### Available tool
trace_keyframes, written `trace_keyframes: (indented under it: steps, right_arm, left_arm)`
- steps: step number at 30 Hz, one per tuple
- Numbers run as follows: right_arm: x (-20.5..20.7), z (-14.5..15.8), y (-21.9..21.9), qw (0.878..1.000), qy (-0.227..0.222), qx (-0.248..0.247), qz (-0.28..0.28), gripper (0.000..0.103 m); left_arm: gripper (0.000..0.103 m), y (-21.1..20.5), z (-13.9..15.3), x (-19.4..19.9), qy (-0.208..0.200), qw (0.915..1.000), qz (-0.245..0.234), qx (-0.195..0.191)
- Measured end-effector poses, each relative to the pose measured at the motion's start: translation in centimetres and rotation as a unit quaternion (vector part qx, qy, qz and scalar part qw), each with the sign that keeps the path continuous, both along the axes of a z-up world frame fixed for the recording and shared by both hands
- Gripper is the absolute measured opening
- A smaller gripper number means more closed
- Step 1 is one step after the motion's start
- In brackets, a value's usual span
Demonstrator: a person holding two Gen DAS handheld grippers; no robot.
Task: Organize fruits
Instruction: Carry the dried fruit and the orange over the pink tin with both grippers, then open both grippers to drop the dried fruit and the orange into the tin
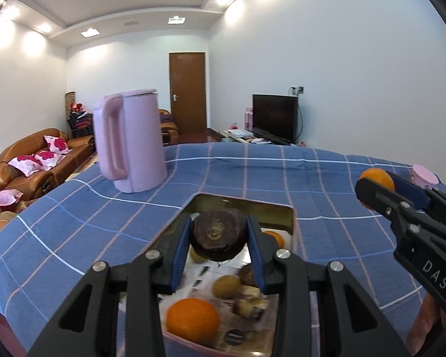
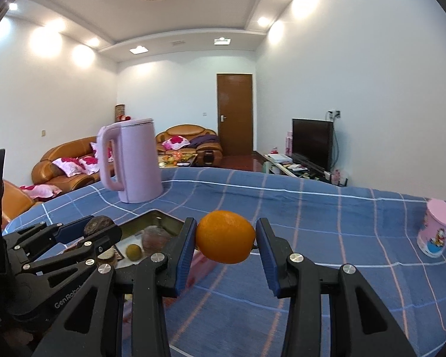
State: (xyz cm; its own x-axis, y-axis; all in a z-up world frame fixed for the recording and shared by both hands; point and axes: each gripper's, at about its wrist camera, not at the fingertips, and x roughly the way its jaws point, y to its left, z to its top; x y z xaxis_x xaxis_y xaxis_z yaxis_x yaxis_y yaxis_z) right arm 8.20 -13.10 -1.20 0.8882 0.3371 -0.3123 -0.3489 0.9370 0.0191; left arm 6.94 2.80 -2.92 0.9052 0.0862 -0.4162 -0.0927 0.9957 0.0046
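My left gripper [image 1: 218,238] is shut on a dark brown round fruit [image 1: 218,236] and holds it above a shallow metal tin [image 1: 246,205]. In the tin lie an orange [image 1: 192,320], a small greenish-brown fruit [image 1: 226,286] and other brown fruits. My right gripper [image 2: 226,238] is shut on an orange [image 2: 226,237], held above the blue checked cloth to the right of the tin [image 2: 151,218]. The right gripper with its orange also shows in the left wrist view [image 1: 377,187]. The left gripper with its dark fruit shows in the right wrist view [image 2: 99,227].
A pink kettle [image 1: 130,142] stands on the blue checked tablecloth [image 1: 282,178] behind the tin. A pink cartoon cup [image 2: 438,227] stands at the table's right. Sofas, a door and a television lie beyond the table.
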Motion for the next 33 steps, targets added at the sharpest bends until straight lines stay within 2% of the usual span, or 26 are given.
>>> trace_keyframes:
  steps: [15,33]
  right_arm:
    - [1.5,0.2,5.1,0.999,0.011,-0.012,0.041,0.043]
    - [3.4,-1.2,7.8,0.997,0.052,-0.018,0.057,0.043]
  left_arm:
    - [0.039,4.4,-0.2,1.1,0.018,0.9991,0.038,-0.002]
    - [0.039,6.1,-1.0,1.4,0.039,0.9984,0.041,-0.005]
